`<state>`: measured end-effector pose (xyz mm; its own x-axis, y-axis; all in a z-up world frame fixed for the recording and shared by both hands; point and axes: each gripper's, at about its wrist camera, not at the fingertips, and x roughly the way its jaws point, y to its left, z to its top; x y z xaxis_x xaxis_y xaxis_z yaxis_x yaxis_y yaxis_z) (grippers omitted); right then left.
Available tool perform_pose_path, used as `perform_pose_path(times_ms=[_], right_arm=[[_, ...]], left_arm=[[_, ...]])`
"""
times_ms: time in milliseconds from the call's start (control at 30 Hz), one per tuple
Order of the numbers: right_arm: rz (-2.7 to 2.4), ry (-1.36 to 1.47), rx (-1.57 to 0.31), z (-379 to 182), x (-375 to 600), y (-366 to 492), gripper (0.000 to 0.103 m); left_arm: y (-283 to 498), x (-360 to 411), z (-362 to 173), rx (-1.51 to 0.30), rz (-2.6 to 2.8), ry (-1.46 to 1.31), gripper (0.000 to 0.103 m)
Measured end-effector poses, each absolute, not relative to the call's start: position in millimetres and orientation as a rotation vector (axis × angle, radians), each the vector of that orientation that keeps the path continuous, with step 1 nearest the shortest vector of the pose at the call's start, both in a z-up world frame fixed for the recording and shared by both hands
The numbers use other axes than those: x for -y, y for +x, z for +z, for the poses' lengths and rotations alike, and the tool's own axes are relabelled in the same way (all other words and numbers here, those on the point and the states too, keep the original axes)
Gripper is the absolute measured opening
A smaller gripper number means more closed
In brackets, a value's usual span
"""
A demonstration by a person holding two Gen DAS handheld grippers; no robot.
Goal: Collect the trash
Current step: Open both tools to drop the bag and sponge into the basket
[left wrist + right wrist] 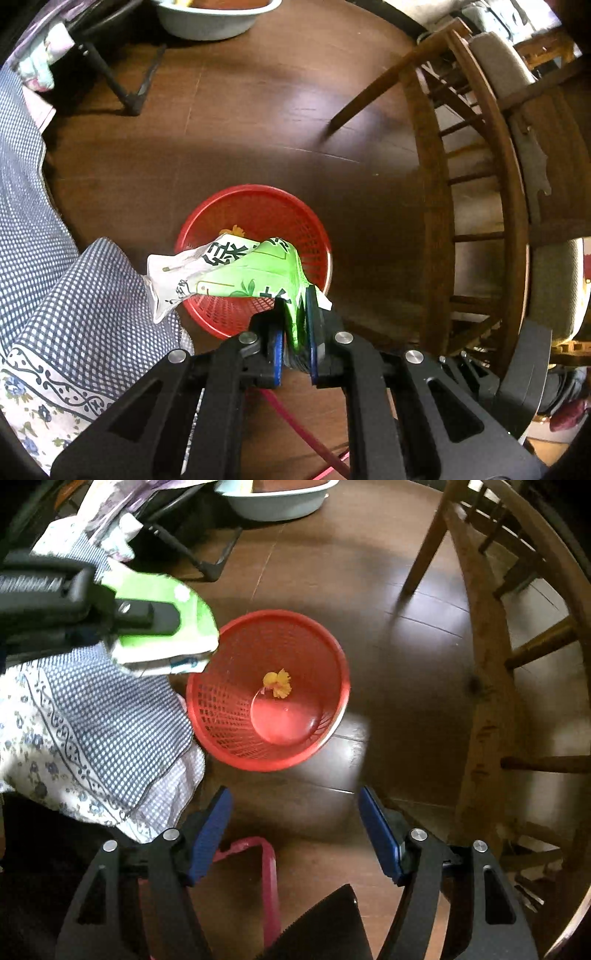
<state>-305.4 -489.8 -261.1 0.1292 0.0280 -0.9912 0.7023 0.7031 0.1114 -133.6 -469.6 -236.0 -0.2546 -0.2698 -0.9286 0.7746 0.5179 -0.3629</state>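
Across both views runs a dark brown wooden floor (332, 590), lit by a pale patch at frame centre. A wooden chair (476, 192) fills the right side of each frame, its curved back rail and spindles in plain sight. A blue-and-white checked cloth (110, 716) with a floral border occupies the left side, lying just beside the basket. At the top edge sits a pale basin (214, 22); its contents are cut off by the frame and cannot be told.

Near frame centre stands a red mesh basket (236, 709), round and upright on the floor. On its solid base lies a small scrap of yellow wrapper (277, 684), possibly crumpled foil or paper; the view is too coarse to say.

The left gripper (295, 332) has its blue pads (275, 343) set narrow and pressed on a green-and-white tea packet (236, 269). The packet projects forward over the near rim of the basket, its white end reaching toward the cloth at lower left. In the right wrist view this gripper enters from the upper left, with the packet at the basket's left rim.

The right gripper (295, 834) stands wide, nothing between its blue pads (210, 834), below the basket in its frame. A pink strap (267, 878) lies on the floor beneath it.
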Motion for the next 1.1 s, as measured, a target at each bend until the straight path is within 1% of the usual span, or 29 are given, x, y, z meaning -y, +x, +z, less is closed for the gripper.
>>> perform_pose_path(times_ms=[33,67,100,167,433,567,733,800,900,933,1000,1067,1100], right_arm=[[-0.551,0.666,-1.368,-260.5,491.7,-305.7,0.07],[-0.551,0.663,-1.369,-260.0,491.7,-305.5,0.07],[-0.55,0.659,-1.37,-259.7,492.2,-305.1,0.07],[-0.549,0.653,-1.372,-258.7,492.4,-304.4,0.07],[-0.556,0.647,-1.376,-256.4,491.9,-303.0,0.07],[-0.565,0.637,-1.356,-243.2,493.8,-303.3,0.07],[-0.562,0.611,-1.319,-220.7,492.3,-301.3,0.07],[-0.559,0.598,-1.3,-210.1,489.8,-299.8,0.07],[-0.555,0.581,-1.277,-197.3,486.0,-297.6,0.07],[-0.556,0.572,-1.271,-191.8,485.3,-296.4,0.07],[-0.56,0.556,-1.259,-185.0,478.5,-291.7,0.071],[-0.568,0.531,-1.237,-170.2,474.2,-285.7,0.076],[-0.573,0.522,-1.224,-164.3,472.2,-282.6,0.081]], left_arm=[[-134.0,469.8,-235.4,-1.525,-1.06,0.453,0.018],[-133.6,471.4,-235.6,-1.532,-1.064,0.448,0.027],[-133.8,471.9,-236.1,-1.539,-1.066,0.445,0.039],[-132.7,471.4,-235.8,-1.549,-1.066,0.424,0.049],[-123.0,466.1,-212.2,-1.526,-1.081,0.317,0.049],[-119.0,459.3,-193.3,-1.47,-1.084,0.285,0.052],[-115.2,441.7,-174.0,-1.432,-1.051,0.262,0.052],[-116.9,435.1,-160.1,-1.384,-1.019,0.264,0.052],[-125.6,418.2,-122.7,-1.264,-1.003,0.274,0.052],[-130.0,410.4,-106.5,-1.219,-1.013,0.27,0.055],[-136.0,392.9,-79.1,-1.133,-1.0,0.253,0.081],[-137.7,372.7,-51.1,-1.049,-0.969,0.225,0.09],[-137.1,364.8,-41.1,-1.024,-0.955,0.217,0.09]])
